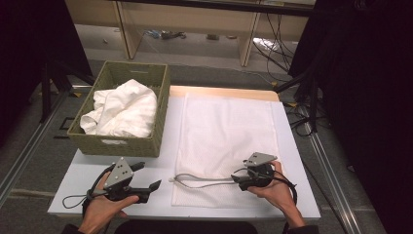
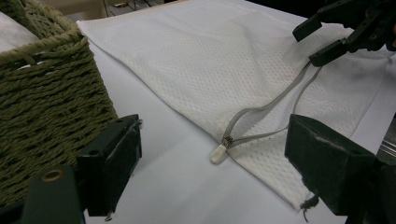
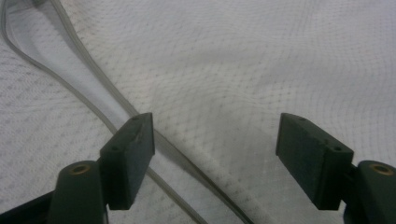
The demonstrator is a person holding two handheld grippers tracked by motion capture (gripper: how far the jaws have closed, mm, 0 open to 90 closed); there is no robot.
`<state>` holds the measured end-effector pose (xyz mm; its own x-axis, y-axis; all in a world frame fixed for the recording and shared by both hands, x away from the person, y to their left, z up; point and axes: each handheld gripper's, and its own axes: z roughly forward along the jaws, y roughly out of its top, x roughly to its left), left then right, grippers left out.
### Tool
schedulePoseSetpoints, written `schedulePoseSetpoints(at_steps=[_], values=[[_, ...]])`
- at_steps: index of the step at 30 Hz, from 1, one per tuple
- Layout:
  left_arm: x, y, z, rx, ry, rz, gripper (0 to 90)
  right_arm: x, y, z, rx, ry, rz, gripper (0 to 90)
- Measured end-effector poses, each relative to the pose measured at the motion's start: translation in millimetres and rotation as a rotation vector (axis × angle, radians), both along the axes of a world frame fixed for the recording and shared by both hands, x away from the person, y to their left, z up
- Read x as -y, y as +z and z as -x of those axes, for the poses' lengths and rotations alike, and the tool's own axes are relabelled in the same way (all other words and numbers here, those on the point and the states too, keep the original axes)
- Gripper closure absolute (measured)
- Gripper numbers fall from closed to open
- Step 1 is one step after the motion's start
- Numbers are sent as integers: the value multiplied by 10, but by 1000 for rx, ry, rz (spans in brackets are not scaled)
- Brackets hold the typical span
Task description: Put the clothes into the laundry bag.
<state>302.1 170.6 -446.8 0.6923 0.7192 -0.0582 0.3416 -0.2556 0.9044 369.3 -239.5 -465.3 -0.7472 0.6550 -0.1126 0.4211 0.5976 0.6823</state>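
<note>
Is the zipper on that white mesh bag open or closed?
Partly open: the mesh bag's grey zipper gapes in a loop near its pull.

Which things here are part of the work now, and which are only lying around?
Part of the work:
- white mesh bag lying flat on the table
- its grey zipper, partly open
- right gripper, open over the zipper
- left gripper, open beside the bag

Lying around:
- woven basket
- white cloth inside it

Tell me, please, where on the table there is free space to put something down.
Bare table lies in front of the basket, around the left gripper, and in a strip right of the mesh bag. The bag's zipper end is crowded by the right gripper.
</note>
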Motion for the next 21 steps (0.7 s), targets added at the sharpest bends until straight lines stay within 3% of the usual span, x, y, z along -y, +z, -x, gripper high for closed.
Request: schedulePoseSetpoints(at_steps=[6,8,9,10,12,14,15,21], values=[[8,0,8,-8,-4,-2,208,-57,-38,-33,-7,-9,36,260],[9,1,8,-8,-5,-3,211,-73,-70,-66,16,9,45,265],[9,0,7,-8,-5,-3,211,-81,-59,-59,-9,8,63,269],[7,0,7,-8,-5,-4,212,-95,-82,-79,15,23,73,284],[3,4,7,-7,-2,-6,213,-121,-83,-82,-4,36,87,308],[-6,3,0,-2,-8,-7,214,-148,-115,-103,15,59,100,327],[-6,2,1,-6,-6,-2,214,-156,-113,-100,-8,62,109,348],[-9,7,6,-14,4,-8,219,-186,-115,-135,-31,92,119,517]])
